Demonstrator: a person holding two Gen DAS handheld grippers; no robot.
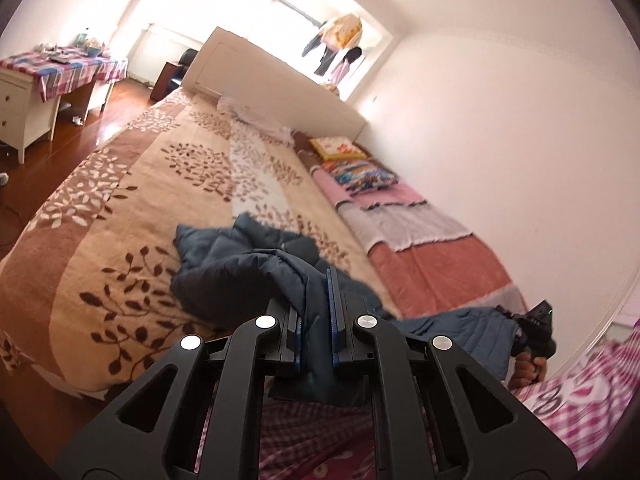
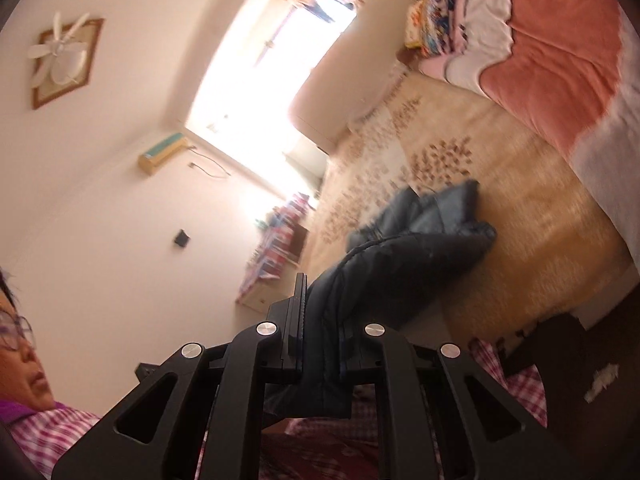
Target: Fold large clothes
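Both the left gripper (image 1: 316, 320) and right gripper (image 2: 320, 336) have fingers clamped on the padded navy jacket (image 1: 240, 260) above the bed (image 1: 120, 200); thin pinches could slip, dropping it crooked.

Right gripper (image 2: 320, 332) clamped on an edge of the dark blue padded jacket (image 2: 404, 256), fabric pinched between both jaws and hanging out below them. Rest of the jacket runs up and away from the jaws, its far end bunched on the beige leaf-print bedspread (image 2: 520, 216). Far right, a salmon-and-white blanket (image 2: 560, 52), with colourful pillows (image 2: 432, 28) beyond it. Bright window (image 2: 256, 80) far centre. Ceiling fan (image 2: 60, 54) upper left. Person's face with glasses (image 2: 20, 356) near left edge, pink checked clothing below it. View tilted, blurred.
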